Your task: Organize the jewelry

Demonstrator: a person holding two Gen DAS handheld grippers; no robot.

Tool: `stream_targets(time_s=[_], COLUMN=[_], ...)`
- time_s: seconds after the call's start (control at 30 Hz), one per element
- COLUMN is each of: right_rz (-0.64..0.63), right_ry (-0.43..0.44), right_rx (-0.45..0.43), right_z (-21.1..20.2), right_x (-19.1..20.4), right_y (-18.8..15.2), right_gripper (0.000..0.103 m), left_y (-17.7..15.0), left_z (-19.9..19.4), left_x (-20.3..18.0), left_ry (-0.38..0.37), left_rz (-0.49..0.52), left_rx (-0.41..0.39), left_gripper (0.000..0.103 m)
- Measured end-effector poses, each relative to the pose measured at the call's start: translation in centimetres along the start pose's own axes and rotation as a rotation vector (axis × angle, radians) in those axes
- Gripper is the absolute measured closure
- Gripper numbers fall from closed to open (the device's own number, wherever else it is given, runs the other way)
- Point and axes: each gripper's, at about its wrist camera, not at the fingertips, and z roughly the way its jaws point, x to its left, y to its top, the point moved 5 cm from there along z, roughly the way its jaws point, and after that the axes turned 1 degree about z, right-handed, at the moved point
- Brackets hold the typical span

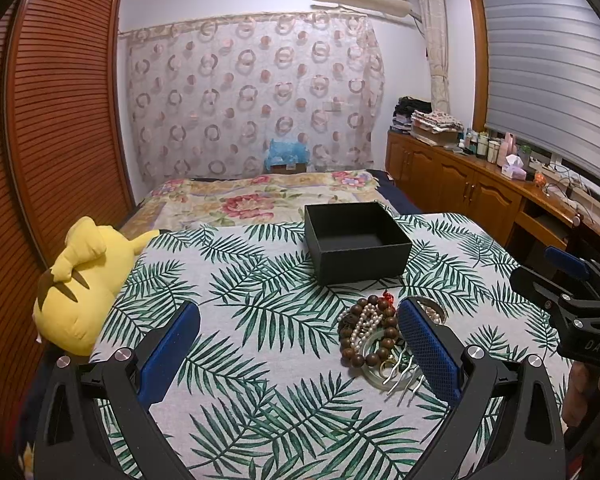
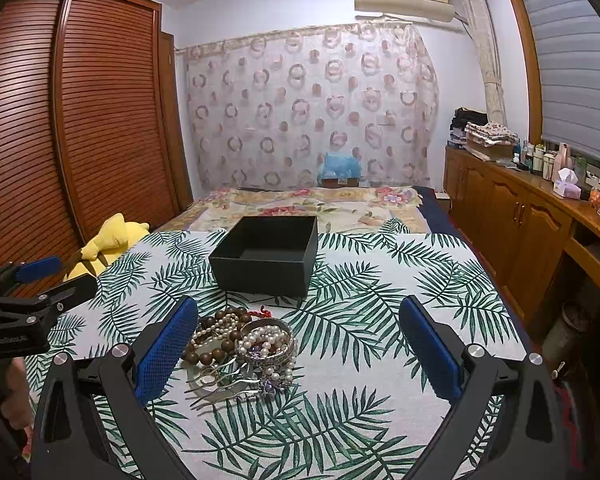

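A pile of jewelry (image 1: 370, 334) lies on the leaf-print cloth: brown wooden beads, a pearl strand, a pale bangle and silver hairpins. In the right wrist view the pile (image 2: 244, 354) also shows a silver bangle (image 2: 266, 340) filled with pearls. An open, empty black box (image 1: 356, 242) (image 2: 266, 254) stands just behind the pile. My left gripper (image 1: 300, 344) is open and empty above the cloth, with the pile by its right finger. My right gripper (image 2: 298, 344) is open and empty, with the pile by its left finger.
A yellow plush toy (image 1: 84, 280) lies at the cloth's left edge. A slatted wooden wardrobe (image 2: 80, 120) stands on the left. Wooden cabinets (image 2: 520, 216) with bottles and folded cloth run along the right. A flowered bedspread (image 1: 260, 196) lies behind the box.
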Motion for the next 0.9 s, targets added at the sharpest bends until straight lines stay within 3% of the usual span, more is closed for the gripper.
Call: stream_targets(time_s=[0.9], right_rz=[-0.007], right_ry=[0.004], right_rx=[0.022], right_z=[0.45], right_x=[0.29], right_y=[-0.34], right_gripper=[0.002], left_y=[-0.44], left_z=[0.22], left_x=[-0.12], left_ry=[-0.009], left_rz=[0.0], left_rx=[0.021], left_gripper=[0.007])
